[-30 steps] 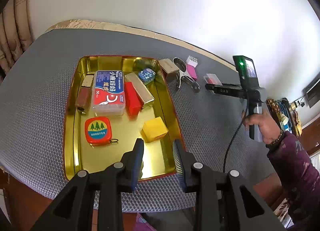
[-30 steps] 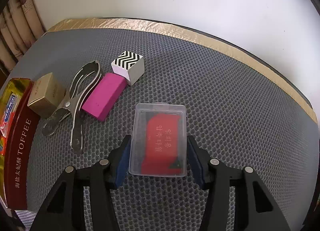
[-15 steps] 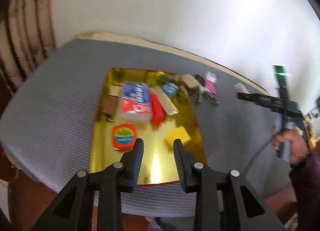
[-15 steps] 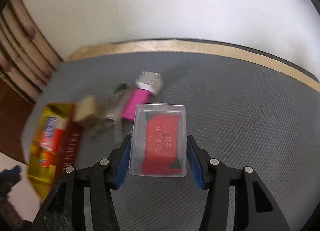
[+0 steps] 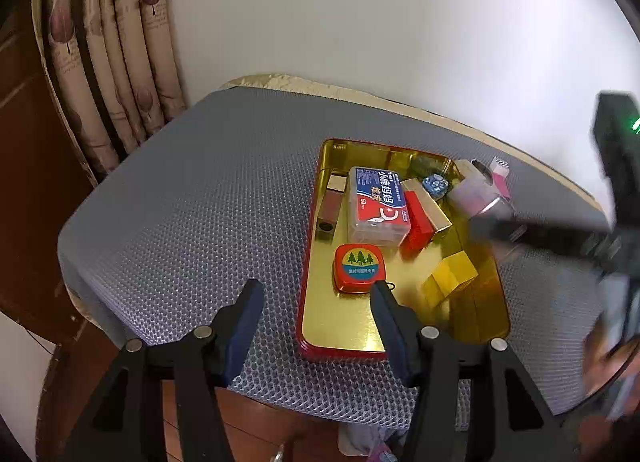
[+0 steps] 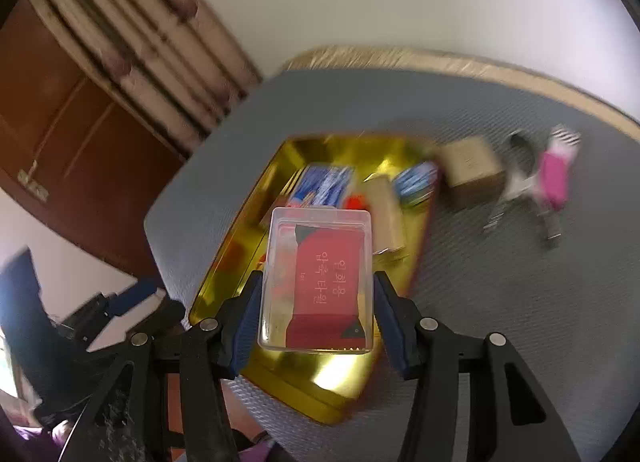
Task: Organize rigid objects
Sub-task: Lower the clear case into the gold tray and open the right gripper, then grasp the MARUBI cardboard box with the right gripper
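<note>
Right gripper (image 6: pixel 316 302) is pinching clear flat plastic case with red card (image 6: pixel 318 282), long axis pointing 12 o'clock, over gold metal tray (image 6: pixel 224 262) holding blue-red box (image 5: pixel 378 200), red tape measure (image 5: pixel 357 267), yellow block (image 5: pixel 452 276). Left gripper (image 5: pixel 316 304) is hanging spread.

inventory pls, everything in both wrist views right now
tray: 1, gold with red rim, on mat
mat: 1, grey, covers table
floss box: 1, blue-red, in tray
tape measure: 1, red, in tray
yellow block: 1, in tray
red block: 1, in tray
card case: 1, clear with red card, held over tray
tan box: 1, on mat beside tray
punch: 1, metal, blurred, on mat
pink block: 1, on mat
curtain: 1, beige, behind table
left gripper: open, empty
right gripper: shut on card case
</note>
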Available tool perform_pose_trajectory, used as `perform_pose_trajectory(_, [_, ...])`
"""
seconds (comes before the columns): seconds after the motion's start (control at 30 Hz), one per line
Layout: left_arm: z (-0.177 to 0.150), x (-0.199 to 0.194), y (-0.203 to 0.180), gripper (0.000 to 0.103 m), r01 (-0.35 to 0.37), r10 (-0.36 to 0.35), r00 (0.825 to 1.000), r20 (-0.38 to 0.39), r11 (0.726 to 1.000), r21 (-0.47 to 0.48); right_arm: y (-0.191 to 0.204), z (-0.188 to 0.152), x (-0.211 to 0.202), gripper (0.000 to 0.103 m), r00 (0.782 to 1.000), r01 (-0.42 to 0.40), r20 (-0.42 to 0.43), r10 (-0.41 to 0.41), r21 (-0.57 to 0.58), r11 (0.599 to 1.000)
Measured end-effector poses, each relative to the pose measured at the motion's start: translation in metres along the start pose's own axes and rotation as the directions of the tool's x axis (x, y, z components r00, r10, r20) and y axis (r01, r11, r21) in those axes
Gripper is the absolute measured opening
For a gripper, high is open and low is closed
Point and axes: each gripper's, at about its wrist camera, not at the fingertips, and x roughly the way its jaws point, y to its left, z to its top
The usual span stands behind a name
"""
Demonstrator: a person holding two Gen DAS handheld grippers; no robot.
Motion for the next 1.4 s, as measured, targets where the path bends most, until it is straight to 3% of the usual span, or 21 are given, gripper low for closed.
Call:
perform_pose_trajectory(0.2, [-0.001,-0.005,-0.001,0.059,0.013,-0.014,0.999,0.041,0.999,0.031,0.014,-0.014,0.039,0.050,0.998,0.035,-0.055,-0.036,-0.021,0.999])
perform_pose_trajectory(0.5, [-0.003,0.008,-0.003,0.060,0.058,-0.057,0.998,-0.032,0.998,0.027,0.017,-0.012,0.063,0.051,0.993,0.093,-0.066,-0.095,-0.044,0.995])
perform_pose_trajectory(0.67, [-0.004,0.011,-0.005,0.060,0.046,-0.045,0.999,-0.031,0.998,0.032,0.008,-0.014,0.038,0.053,0.998,0.053,0.023,-0.053,-0.004,0.999])
perform_pose_trajectory(0.77, [-0.005,0.013,-0.008,0.060,0.049,-0.047,0.998,-0.036,0.998,0.043,-0.018,-0.024,0.010,0.052,0.993,0.041,0.110,-0.048,0.066,0.997])
perform_pose_trajectory(0.8, [-0.005,0.013,-0.009,0.060,0.051,-0.049,0.998,-0.040,0.998,0.048,-0.027,-0.028,0.001,0.056,0.990,0.022,0.137,-0.033,0.081,0.996])
perform_pose_trajectory(0.9, [-0.006,0.017,-0.014,0.060,0.063,-0.060,0.996,-0.063,0.996,0.058,-0.056,-0.036,-0.019,0.059,0.976,0.136,0.154,-0.150,0.099,0.986])
perform_pose_trajectory(0.97, [-0.006,0.019,-0.016,0.060,0.074,-0.069,0.994,-0.081,0.996,0.056,-0.073,-0.033,-0.035,0.059,0.971,0.143,0.180,-0.160,0.102,0.984])
perform_pose_trajectory(1.1, [-0.006,0.022,-0.015,0.060,0.090,-0.085,0.991,-0.103,0.995,0.042,-0.079,0.000,-0.047,0.059,0.938,0.301,0.196,-0.285,-0.059,0.952])
perform_pose_trajectory(1.23, [-0.006,0.024,-0.015,0.060,0.085,-0.080,0.991,-0.105,0.995,0.045,-0.083,0.040,-0.027,0.056,0.946,0.318,0.136,-0.293,-0.224,0.921])
perform_pose_trajectory(1.4, [-0.006,0.029,-0.015,0.060,0.082,-0.076,0.990,-0.117,0.995,0.052,-0.085,0.062,0.004,0.056,0.942,0.334,0.084,-0.324,-0.303,0.893])
